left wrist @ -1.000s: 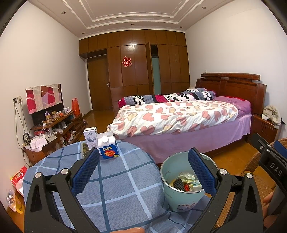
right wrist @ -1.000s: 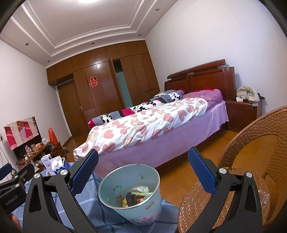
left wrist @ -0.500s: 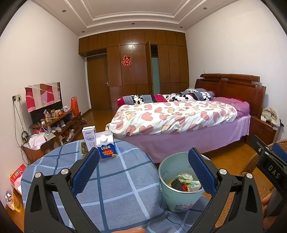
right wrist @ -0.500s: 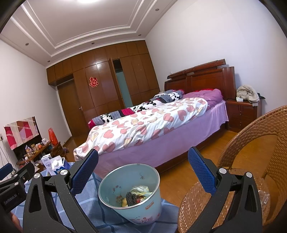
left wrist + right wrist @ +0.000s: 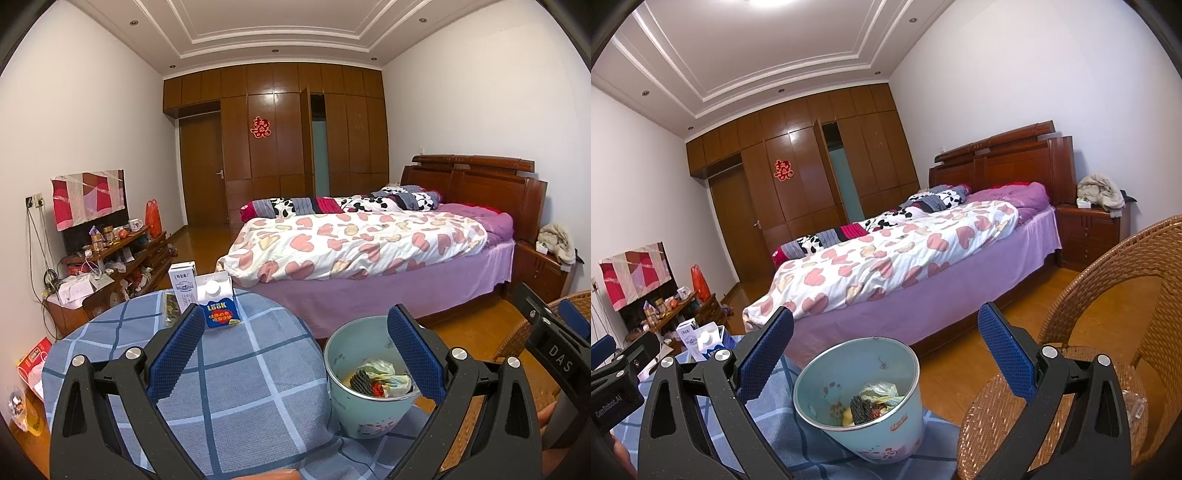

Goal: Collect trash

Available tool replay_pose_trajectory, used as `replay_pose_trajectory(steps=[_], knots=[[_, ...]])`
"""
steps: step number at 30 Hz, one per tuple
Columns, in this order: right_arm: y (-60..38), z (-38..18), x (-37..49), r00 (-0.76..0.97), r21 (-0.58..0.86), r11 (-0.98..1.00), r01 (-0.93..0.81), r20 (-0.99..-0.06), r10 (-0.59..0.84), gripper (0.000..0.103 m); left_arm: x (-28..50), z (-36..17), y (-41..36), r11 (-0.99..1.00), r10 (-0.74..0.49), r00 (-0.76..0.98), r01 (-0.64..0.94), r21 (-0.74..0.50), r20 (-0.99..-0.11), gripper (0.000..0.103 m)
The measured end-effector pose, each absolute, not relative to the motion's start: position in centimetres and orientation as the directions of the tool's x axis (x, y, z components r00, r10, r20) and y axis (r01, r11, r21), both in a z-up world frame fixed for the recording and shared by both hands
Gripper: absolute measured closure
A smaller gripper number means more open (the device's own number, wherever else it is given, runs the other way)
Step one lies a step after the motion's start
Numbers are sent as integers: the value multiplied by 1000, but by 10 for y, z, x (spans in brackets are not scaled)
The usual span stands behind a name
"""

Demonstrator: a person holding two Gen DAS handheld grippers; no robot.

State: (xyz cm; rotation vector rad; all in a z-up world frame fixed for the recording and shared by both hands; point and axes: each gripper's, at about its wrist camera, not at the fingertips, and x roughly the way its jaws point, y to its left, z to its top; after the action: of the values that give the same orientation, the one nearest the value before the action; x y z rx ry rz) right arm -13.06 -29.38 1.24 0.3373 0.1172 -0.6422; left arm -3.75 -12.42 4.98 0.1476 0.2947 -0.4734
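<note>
Both sets of fingers are spread wide with nothing between them: on the left gripper (image 5: 291, 354) the blue padded fingers (image 5: 177, 354) frame bare checked cloth, while the right gripper (image 5: 884, 356) is aimed over the small pale-blue bin (image 5: 864, 398). That bin sits at the near right edge of the round tabletop (image 5: 236, 398), already holding a crumpled plastic bag and some dark scraps. What looks left to collect are two cartons at the far side of the tabletop, well away from the bin: a blue and white milk carton (image 5: 218, 301) and, touching it on its left, a taller white box (image 5: 182, 286), with a flat dark packet (image 5: 169, 310) lying just beside them. The cartons are probably light, thin card, likely to tip or crush, so I would squeeze one gently across its flat sides at mid-height. Both grippers are held low and roughly level near the edge, the right one tilted, with a wicker chair (image 5: 1108, 295) just beyond it.
</note>
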Motion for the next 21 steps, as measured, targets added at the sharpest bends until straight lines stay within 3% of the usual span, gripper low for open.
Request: replay_pose_trajectory(steps=[21], knots=[[-293, 13, -130, 796, 270, 749, 605, -210, -568, 5, -42, 54, -135, 879, -432, 847, 473, 68, -311, 6]])
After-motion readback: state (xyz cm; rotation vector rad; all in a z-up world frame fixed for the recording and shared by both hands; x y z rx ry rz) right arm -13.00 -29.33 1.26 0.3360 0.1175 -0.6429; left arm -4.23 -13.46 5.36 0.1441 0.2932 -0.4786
